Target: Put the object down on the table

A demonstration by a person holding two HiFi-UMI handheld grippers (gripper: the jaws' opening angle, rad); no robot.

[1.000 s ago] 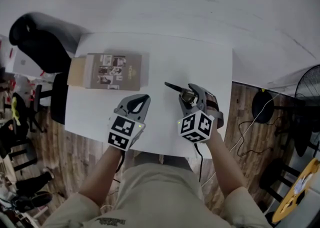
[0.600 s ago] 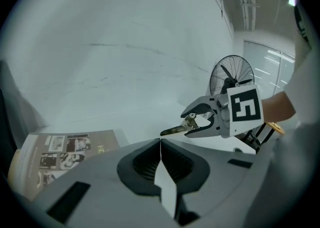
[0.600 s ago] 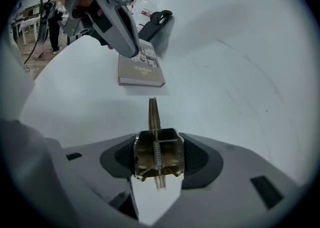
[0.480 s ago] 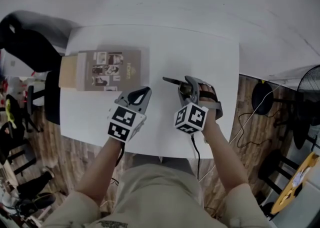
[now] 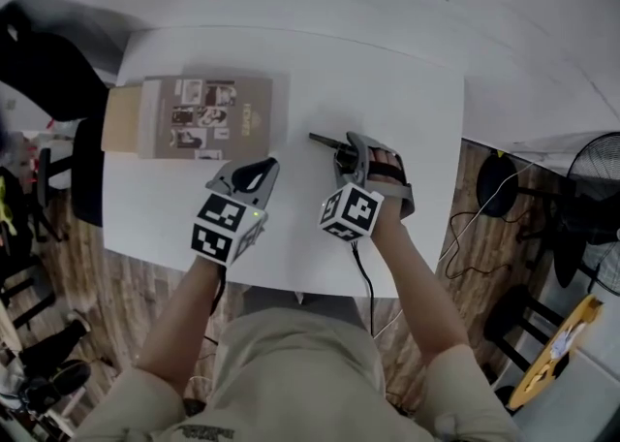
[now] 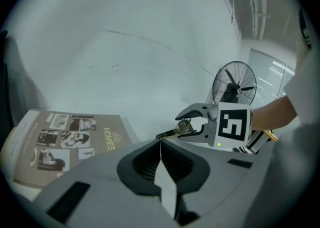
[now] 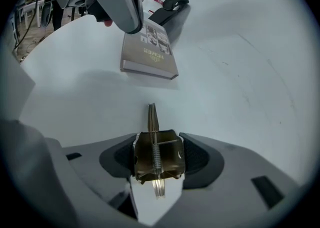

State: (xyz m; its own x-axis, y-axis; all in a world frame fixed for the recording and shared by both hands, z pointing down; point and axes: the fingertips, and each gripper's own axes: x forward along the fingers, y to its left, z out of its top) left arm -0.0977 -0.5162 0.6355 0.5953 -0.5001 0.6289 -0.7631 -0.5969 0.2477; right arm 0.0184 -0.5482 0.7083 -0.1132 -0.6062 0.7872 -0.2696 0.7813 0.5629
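Item: metal spring clip (image 7: 170,154). Likely light, stiff and slick, and best taken across its flat wings. It is sitting in the right tongs (image 7: 159,158), close over the white surface (image 5: 387,91). The jaws are pressing its wings and have just been easing wider. Left tongs (image 6: 160,157) are closed together, carrying nothing.

The only word that can be read is "HOMES", printed in pale letters on the grey-brown cover of the book (image 6: 70,147) that lies on the white table (image 5: 387,101). In the left gripper view it stands near the cover's right edge, with a small emblem just beside it. In the right gripper view the same word shows upside down. The small print by the cover's photographs is too fine to read. The marker cube (image 6: 235,126) bears only black-and-white square patterns.
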